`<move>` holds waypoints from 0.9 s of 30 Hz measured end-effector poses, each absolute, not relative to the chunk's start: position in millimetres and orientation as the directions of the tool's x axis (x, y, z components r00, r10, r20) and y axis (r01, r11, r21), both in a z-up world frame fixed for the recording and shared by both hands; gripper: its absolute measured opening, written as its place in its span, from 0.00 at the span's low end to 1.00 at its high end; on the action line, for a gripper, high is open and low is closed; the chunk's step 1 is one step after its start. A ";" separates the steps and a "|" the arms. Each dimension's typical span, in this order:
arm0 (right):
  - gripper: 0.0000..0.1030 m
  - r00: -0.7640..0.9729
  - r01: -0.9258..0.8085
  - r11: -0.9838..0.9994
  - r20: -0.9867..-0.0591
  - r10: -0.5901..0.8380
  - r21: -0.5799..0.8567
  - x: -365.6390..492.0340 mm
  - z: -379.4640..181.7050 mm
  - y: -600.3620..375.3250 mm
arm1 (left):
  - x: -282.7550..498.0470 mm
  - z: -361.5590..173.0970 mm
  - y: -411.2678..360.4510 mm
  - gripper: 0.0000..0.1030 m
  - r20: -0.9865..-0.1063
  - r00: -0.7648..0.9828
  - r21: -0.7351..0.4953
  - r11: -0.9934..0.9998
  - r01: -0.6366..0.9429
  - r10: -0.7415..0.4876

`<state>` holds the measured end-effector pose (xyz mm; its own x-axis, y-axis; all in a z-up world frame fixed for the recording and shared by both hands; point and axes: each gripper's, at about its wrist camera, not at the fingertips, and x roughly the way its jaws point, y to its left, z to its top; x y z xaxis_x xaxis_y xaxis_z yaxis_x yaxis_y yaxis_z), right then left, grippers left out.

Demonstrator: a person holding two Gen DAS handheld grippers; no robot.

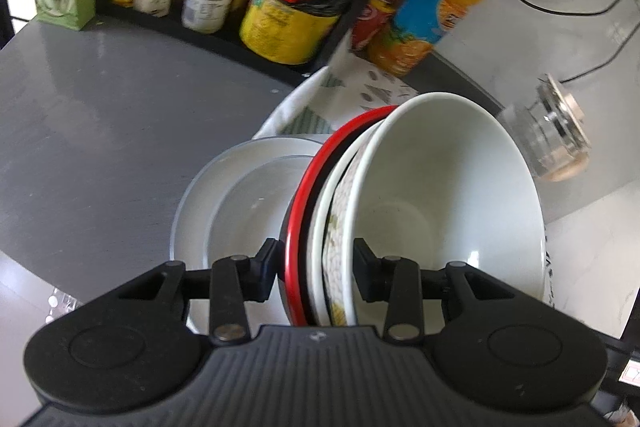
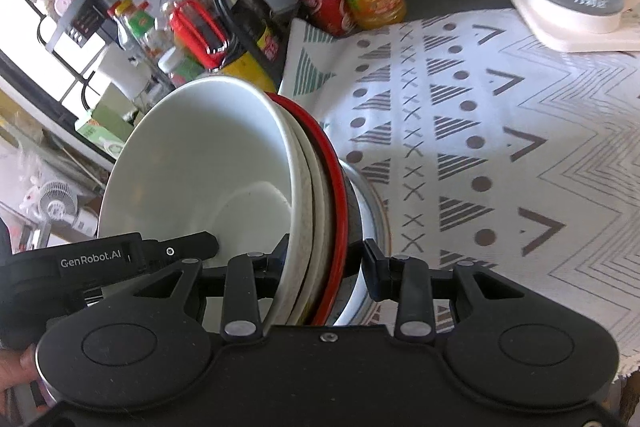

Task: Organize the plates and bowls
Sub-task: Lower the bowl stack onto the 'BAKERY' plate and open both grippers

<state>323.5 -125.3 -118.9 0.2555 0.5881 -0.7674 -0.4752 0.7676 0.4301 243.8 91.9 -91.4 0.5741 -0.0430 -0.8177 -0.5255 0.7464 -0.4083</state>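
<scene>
At lower centre of both wrist views, a nested stack of bowls is seen clamped at its rims by the left tongs and the right tongs, one set on each side, and is carried tilted above a grey plate, a patterned cloth and the grey bench. Both clamps are judged best kept firm and the stack levelled before set-down, since the smooth inner bowls could slide out. Bottles in the upper frame should be given clearance.
</scene>
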 end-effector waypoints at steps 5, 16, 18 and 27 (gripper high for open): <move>0.34 0.232 -0.482 0.767 -0.783 0.578 0.424 324.3 -126.9 -114.9 | 243.5 -102.0 102.3 0.37 -0.834 0.551 -0.398 0.729 -0.557 -0.033; 0.34 0.217 -0.478 0.786 -0.814 0.538 0.392 329.1 -138.6 -104.3 | 249.8 -121.0 110.2 0.37 -0.852 0.522 -0.392 0.708 -0.588 -0.038; 0.34 0.214 -0.477 0.785 -0.814 0.540 0.395 329.2 -140.4 -103.8 | 250.2 -124.4 111.7 0.37 -0.853 0.520 -0.397 0.701 -0.593 -0.043; 0.42 0.209 -0.466 0.779 -0.803 0.558 0.420 329.3 -142.7 -105.1 | 253.3 -125.6 110.2 0.36 -0.856 0.516 -0.376 0.715 -0.590 -0.024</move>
